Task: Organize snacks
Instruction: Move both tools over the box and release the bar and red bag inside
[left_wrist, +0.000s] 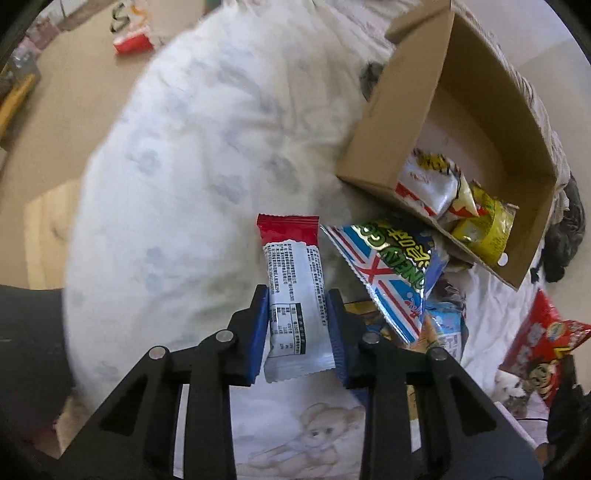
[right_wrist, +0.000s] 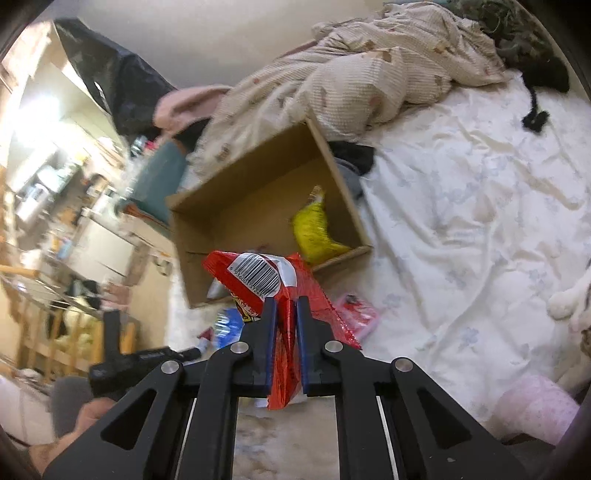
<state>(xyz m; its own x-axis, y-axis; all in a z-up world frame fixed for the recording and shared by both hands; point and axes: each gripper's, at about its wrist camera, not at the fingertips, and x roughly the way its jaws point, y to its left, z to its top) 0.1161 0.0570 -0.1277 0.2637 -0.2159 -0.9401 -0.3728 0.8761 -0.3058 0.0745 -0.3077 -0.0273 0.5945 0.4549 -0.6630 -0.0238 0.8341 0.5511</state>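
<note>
Left wrist view: left gripper (left_wrist: 298, 295) points steeply down over the bed sheet (left_wrist: 184, 166), jaws narrowed onto a white-and-red snack bar (left_wrist: 291, 291), pads at its sides, apparently gripped for transfer to the cardboard box (left_wrist: 384, 147) nearby. Right wrist view: right gripper (right_wrist: 286, 306), angled down toward the box, is nearly closed, pinching a red snack packet (right_wrist: 280, 280) by its edge, probably awaiting drop-in.
</note>
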